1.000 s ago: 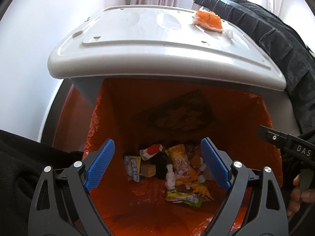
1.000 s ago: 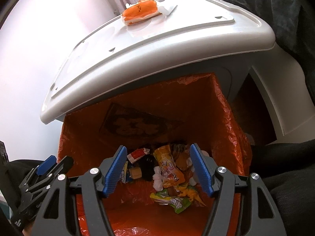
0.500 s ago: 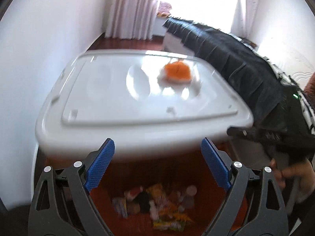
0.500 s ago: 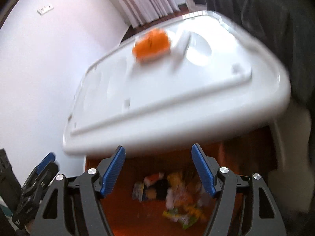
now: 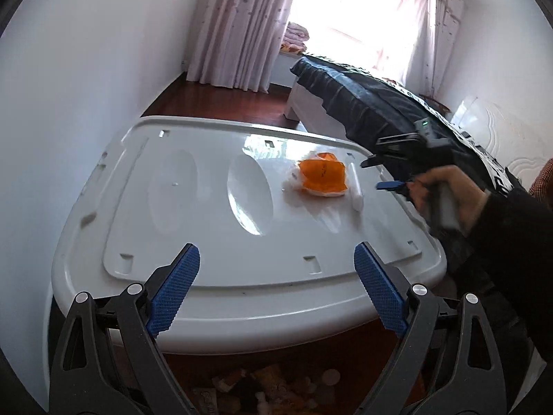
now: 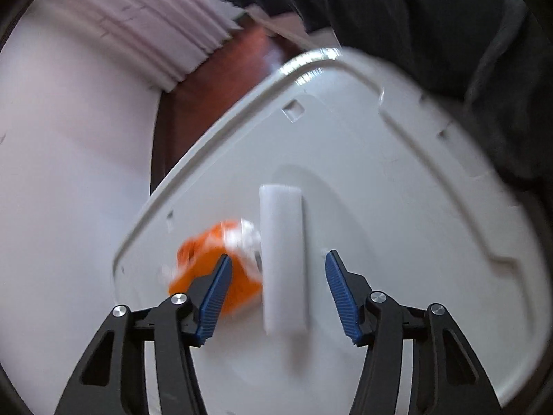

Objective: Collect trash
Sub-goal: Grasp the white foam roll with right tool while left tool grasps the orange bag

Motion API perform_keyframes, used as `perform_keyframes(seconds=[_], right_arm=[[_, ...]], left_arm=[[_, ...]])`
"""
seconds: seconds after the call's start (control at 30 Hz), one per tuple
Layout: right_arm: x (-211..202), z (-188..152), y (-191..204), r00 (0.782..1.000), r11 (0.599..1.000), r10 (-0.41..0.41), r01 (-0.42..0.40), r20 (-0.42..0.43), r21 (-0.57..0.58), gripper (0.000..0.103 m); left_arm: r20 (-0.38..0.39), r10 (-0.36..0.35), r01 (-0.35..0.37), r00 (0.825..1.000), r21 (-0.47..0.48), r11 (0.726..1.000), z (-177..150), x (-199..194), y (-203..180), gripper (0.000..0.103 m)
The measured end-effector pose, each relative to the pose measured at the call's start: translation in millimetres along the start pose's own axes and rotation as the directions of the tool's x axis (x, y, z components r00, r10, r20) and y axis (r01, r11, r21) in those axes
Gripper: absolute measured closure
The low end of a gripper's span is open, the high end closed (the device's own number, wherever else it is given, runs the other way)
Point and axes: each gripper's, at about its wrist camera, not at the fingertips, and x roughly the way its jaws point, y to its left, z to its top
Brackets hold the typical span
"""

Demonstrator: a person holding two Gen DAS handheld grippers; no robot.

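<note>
Though blurred, white roll (image 6: 282,259) between closing right gripper (image 6: 275,297) jaws.

Crumpled orange plastic wrapper (image 5: 322,175) on flat white plastic lid (image 5: 193,207), white paper roll (image 6: 283,259) just beside it, dark-covered bed (image 5: 363,103) behind lid

The left gripper (image 5: 276,288) points downward at a slant with its blue-padded jaws spread wide and nothing between them, while the right gripper (image 6: 276,290), carried to the right by a bare hand (image 5: 446,193) in a dark sleeve (image 5: 511,242), is closing its still-parted jaws.
</note>
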Motion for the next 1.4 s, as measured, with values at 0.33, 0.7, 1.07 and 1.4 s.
perform_keyframes(seconds=[0.33, 0.7, 1.07, 1.4], right_arm=[[51, 15, 35, 0.952, 0.945, -0.305, 0.307, 0.034, -0.113, 0.074], [31, -32, 16, 0.952, 0.885, -0.294, 0.304, 0.082, -0.353, 0.074], [33, -65, 29, 0.915, 0.792, -0.354, 0.403, 0.194, -0.458, 0.085], [-78, -100, 0, 0.982, 0.946, 0.039, 0.022, 0.183, -0.324, 0.09]], left_arm=[[-0.022, -0.033, 0.032, 0.999, -0.028, 0.999, 6, -7, 8, 0.014], [-0.056, -0.015, 0.014, 0.998, -0.009, 1.0, 0, 6, -1, 0.014], [-0.048, 0.028, -0.025, 0.998, 0.064, 0.998, -5, 13, -13, 0.014], [-0.094, -0.006, 0.026, 0.996, 0.213, 0.977, 28, 48, -30, 0.014]])
